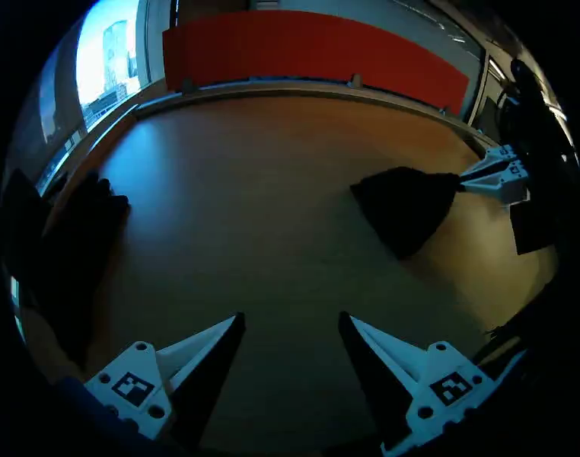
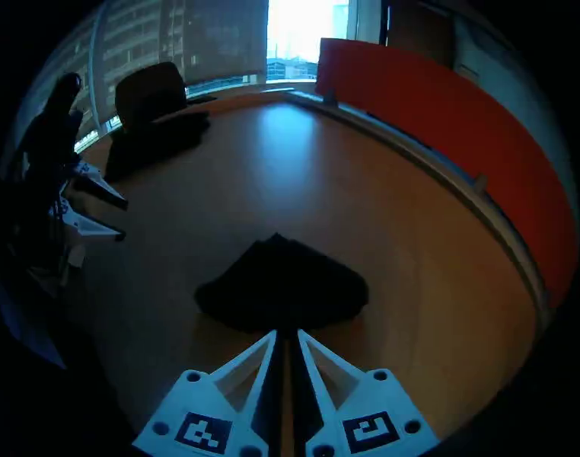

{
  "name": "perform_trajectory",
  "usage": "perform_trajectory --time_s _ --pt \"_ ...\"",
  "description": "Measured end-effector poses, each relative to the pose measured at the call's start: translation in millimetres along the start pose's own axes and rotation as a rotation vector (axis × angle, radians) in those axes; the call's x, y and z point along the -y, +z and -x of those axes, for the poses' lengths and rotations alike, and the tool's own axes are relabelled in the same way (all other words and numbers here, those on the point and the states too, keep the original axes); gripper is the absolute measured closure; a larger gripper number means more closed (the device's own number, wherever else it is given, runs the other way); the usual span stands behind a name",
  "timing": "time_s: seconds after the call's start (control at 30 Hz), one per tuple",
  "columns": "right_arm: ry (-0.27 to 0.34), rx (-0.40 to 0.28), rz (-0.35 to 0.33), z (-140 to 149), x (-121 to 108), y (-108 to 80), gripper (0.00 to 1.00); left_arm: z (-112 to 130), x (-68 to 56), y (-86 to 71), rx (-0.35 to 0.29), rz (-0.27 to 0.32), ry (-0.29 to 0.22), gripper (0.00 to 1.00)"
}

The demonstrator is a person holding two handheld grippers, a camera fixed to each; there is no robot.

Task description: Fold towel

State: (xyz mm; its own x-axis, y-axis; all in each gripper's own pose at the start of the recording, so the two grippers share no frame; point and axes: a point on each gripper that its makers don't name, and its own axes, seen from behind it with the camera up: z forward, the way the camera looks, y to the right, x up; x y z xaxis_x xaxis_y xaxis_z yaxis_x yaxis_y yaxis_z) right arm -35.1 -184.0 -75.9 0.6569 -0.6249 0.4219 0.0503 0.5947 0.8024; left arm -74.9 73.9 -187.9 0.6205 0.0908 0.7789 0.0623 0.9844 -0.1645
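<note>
- Towel (image 2: 286, 289), dark and bunched in a heap, lies on the wooden table (image 1: 252, 190), near its middle.
- Right gripper (image 2: 287, 335) has its fingers drawn nearly together, pinching the near edge of the towel.
- From the left gripper view, the towel (image 1: 404, 202) tapers to a point at the right gripper (image 1: 463, 181).
- Left gripper (image 1: 290, 320) is spread wide over bare table, holding nothing, well apart from the towel.
- Red divider panel (image 1: 313, 49) runs along the table's far edge.
- Dark chair (image 2: 149, 91) stands by the window.

The dark towel (image 2: 286, 293) is looking like soft matt cloth, lying mid-frame on the smooth, softly shining wooden table (image 2: 305, 175).
</note>
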Motion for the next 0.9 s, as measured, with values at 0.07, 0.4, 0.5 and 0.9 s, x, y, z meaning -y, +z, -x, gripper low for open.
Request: perform_trajectory --time_s 0.07,0.4,0.5,0.9 --pt "-0.016 -0.021 0.003 -18 -5 -3.7 0.96 -1 -0.2 -0.2 -0.005 0.002 0.002 0.10" --pt "-0.105 -0.138 0.055 -99 -30 -27.7 0.96 -10 -0.8 -2.8 -0.031 0.013 0.013 0.09" --pt "-0.116 -0.153 0.072 -111 -38 -36.7 0.96 -13 -1.9 -3.4 -0.038 0.018 0.016 0.09" --pt "-0.106 -0.154 0.137 -113 -83 -74.3 0.96 -15 -6.8 -4.8 -0.050 0.039 0.027 0.09"
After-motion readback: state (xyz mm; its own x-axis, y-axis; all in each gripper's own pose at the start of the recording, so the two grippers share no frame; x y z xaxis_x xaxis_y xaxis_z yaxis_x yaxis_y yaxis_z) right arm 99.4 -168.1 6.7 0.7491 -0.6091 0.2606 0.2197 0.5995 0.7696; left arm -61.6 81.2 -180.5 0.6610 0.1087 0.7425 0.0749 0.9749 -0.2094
